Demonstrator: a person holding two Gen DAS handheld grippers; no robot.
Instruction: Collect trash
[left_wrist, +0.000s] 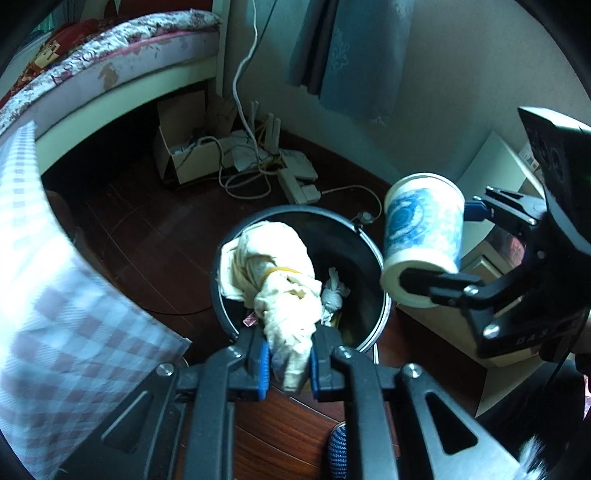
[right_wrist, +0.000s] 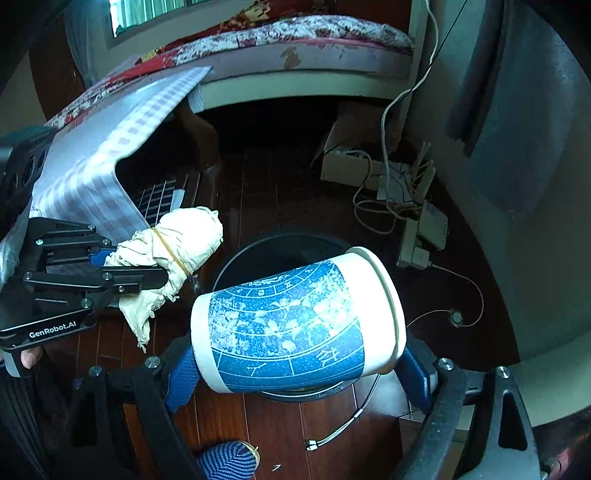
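My left gripper (left_wrist: 288, 350) is shut on a cream crumpled bundle (left_wrist: 280, 280) tied with a yellow rubber band. The bundle hangs over the open mouth of a round black trash bin (left_wrist: 365, 240) on the dark wood floor. Crumpled white paper (left_wrist: 334, 291) lies inside the bin. To the right, my right gripper (left_wrist: 439, 247) is shut on a white paper cup (left_wrist: 421, 229) with a blue print. In the right wrist view the cup (right_wrist: 291, 325) lies sideways between the blue pads of the right gripper (right_wrist: 295, 369), just above the bin (right_wrist: 258, 254). The left gripper (right_wrist: 136, 264) and bundle (right_wrist: 184, 236) are at the left.
A checked cloth (left_wrist: 62, 288) hangs at the left beside a bed (left_wrist: 122, 55). A cardboard box (left_wrist: 188, 158), cables and a power strip (left_wrist: 299, 181) lie behind the bin. A white cabinet (left_wrist: 491, 173) stands to the right. A blue knitted item (right_wrist: 229, 461) lies on the floor near me.
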